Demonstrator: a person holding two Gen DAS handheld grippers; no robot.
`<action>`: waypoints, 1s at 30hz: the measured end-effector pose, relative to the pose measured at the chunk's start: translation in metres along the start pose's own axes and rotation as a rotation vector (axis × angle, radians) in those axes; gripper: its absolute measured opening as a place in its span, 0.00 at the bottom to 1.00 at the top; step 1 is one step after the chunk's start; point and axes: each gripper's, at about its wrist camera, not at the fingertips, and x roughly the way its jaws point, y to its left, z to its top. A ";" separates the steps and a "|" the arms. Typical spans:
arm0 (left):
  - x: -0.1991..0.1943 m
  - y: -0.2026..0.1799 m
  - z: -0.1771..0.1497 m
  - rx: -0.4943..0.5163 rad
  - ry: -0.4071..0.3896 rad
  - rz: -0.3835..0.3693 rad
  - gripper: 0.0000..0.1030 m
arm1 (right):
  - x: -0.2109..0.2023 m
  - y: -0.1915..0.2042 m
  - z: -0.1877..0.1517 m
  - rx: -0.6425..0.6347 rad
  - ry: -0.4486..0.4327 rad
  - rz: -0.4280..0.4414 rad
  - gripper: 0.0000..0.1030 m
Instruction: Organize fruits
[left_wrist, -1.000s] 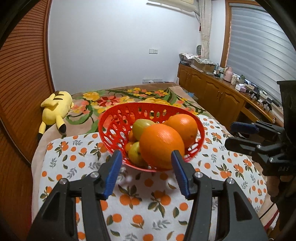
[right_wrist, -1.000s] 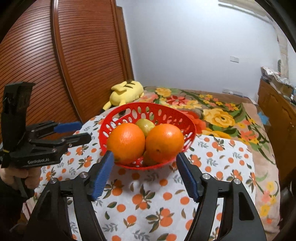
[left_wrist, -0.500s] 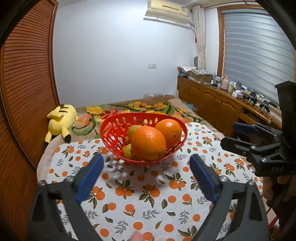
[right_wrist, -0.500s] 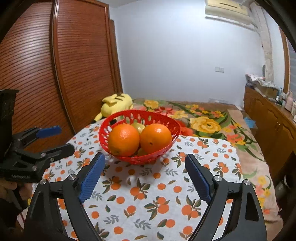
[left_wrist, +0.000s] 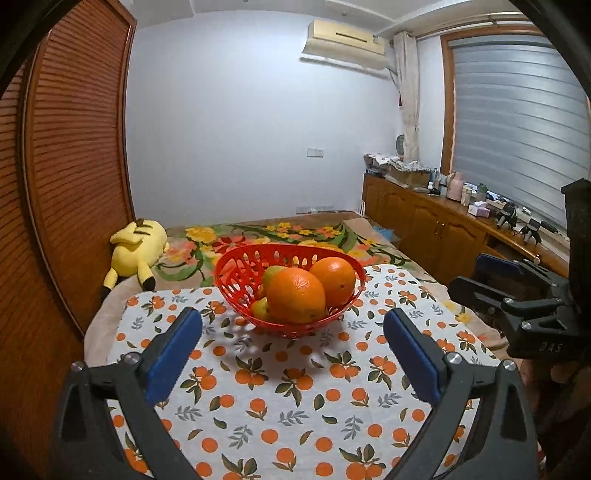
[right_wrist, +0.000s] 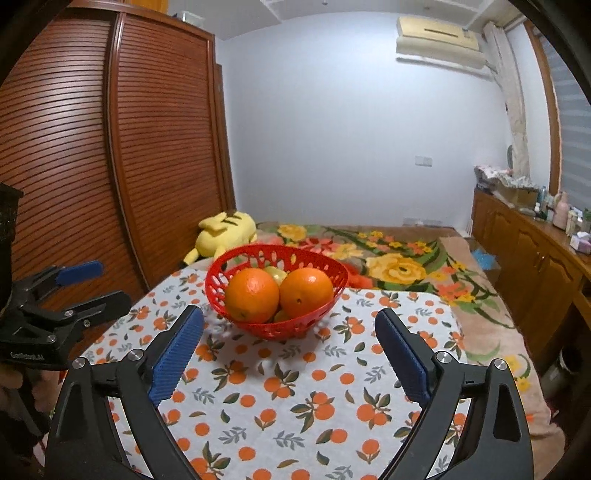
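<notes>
Nearest, the left gripper (left_wrist: 291, 336) is seen with fingers spread wide and nothing between them. The right gripper (right_wrist: 290, 334) is still opening, its jaws likewise empty. Beyond both, on the orange-print cloth (left_wrist: 295, 387), the red basket (left_wrist: 236, 275) is set, unobstructed, with two oranges (left_wrist: 295, 295) and greenish fruit inside. Far left, a yellow plush toy (left_wrist: 138, 245) is noted on the floral blanket (left_wrist: 295, 230).

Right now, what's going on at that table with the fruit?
A person holds a hand-held gripper in each hand, both aimed at the red basket on the orange-print cloth. Neither holds anything. The left hand-held gripper stands wide open; the right hand-held gripper is opening, nothing between its jaws. Two oranges and some greenish fruit sit in the basket.
</notes>
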 end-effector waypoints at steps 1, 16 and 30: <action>-0.003 -0.002 -0.001 0.007 -0.006 0.007 0.97 | -0.003 0.001 0.000 0.002 -0.008 -0.002 0.93; -0.028 0.001 -0.012 -0.017 -0.031 0.024 0.97 | -0.025 0.004 -0.018 0.024 -0.063 -0.037 0.93; -0.027 0.004 -0.019 -0.026 -0.024 0.028 0.97 | -0.028 0.003 -0.022 0.030 -0.064 -0.042 0.93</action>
